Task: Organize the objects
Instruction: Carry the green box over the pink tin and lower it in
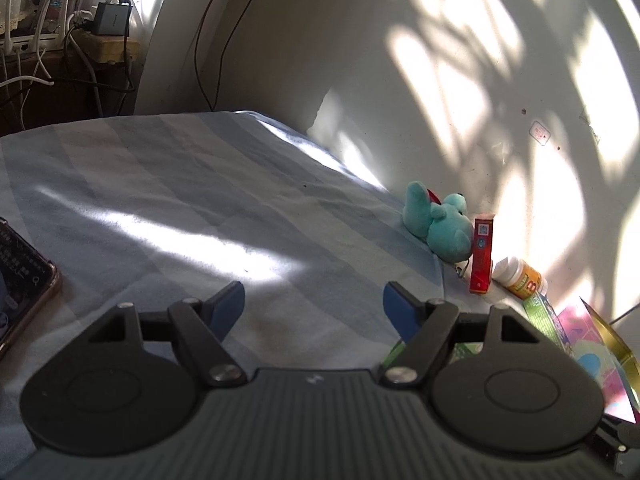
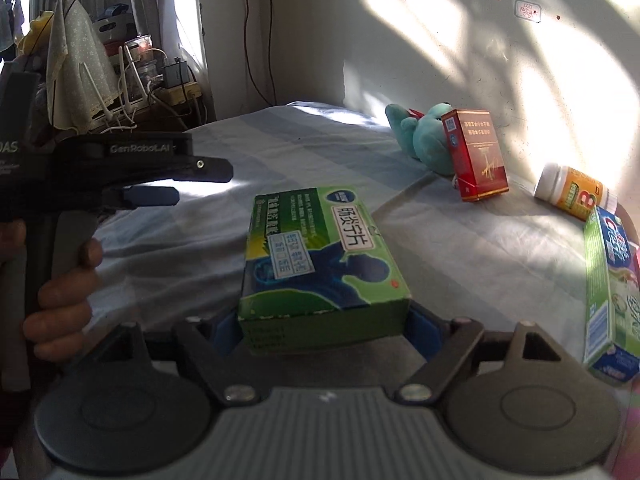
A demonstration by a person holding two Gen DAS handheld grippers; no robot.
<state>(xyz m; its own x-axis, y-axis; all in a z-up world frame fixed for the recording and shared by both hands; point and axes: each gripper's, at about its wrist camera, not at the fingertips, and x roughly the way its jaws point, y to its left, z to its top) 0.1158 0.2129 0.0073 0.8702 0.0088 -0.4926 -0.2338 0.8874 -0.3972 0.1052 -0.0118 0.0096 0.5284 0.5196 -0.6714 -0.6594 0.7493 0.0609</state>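
Observation:
My right gripper [image 2: 316,320] is shut on a green and blue medicine box [image 2: 320,256] and holds it above the blue bedsheet [image 2: 460,248]. My left gripper [image 1: 314,300] is open and empty over the sheet [image 1: 180,200]; it also shows from the side in the right wrist view [image 2: 160,184]. Along the wall stand a teal plush toy [image 2: 424,136], a red box [image 2: 476,156], an orange pill bottle [image 2: 572,192] lying on its side and a toothpaste box [image 2: 608,292]. The plush [image 1: 436,220], red box [image 1: 482,256] and bottle [image 1: 520,276] show in the left wrist view.
A phone [image 1: 20,276] lies at the sheet's left edge. A cluttered shelf with chargers and cables [image 2: 168,80] stands beyond the bed's far left corner. The white wall [image 2: 440,40] borders the bed on the right. A pink package [image 1: 592,352] lies at the right.

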